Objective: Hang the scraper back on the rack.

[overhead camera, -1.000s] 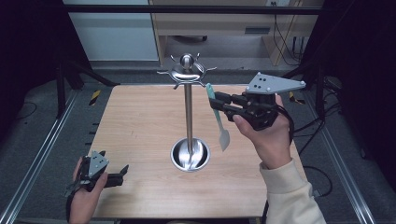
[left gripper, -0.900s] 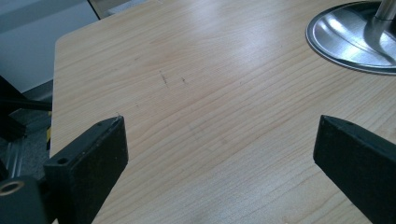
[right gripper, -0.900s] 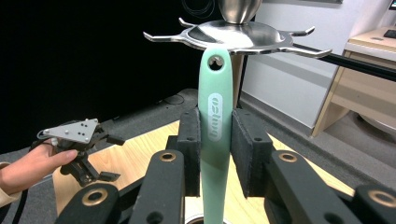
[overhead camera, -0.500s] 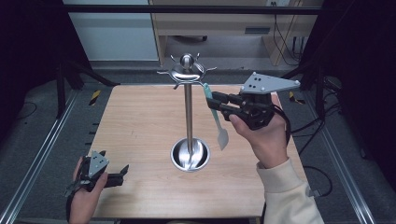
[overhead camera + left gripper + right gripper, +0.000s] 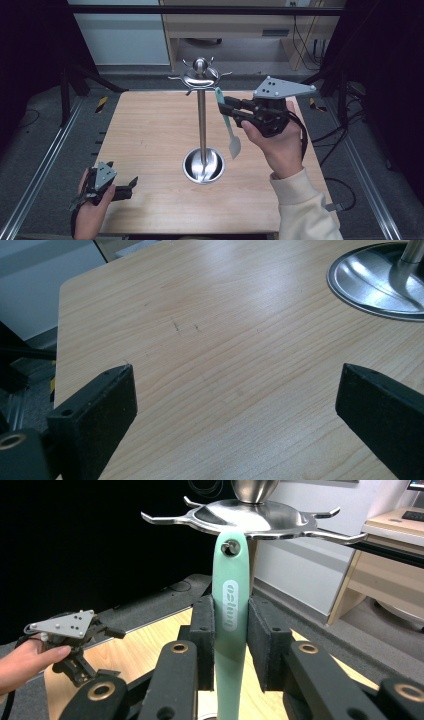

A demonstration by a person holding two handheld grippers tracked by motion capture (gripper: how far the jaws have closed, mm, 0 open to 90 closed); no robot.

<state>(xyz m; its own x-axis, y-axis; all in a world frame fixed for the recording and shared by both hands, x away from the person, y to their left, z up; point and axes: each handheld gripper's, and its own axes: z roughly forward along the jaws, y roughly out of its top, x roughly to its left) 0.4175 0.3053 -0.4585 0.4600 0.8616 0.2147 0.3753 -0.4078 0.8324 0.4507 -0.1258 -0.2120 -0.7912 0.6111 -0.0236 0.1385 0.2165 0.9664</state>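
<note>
A chrome utensil stand rises from a round base at the table's middle, with a ring of hooks at its top. A mint-green spatula hangs blade down just right of the pole. My right gripper is shut on its handle. In the right gripper view the spatula stands upright between the pads of my right gripper, and the hole in its handle sits at a hook under the ring. My left gripper rests open at the table's front left, with nothing between its jaws.
The wooden table is bare around the stand's base. Metal rails run along both sides. A desk and cables stand beyond the far edge. The other hand and its gripper appear far off in the right gripper view.
My right gripper has shifted a little left toward the stand's top with the spatula in it. The left gripper has stayed still.
</note>
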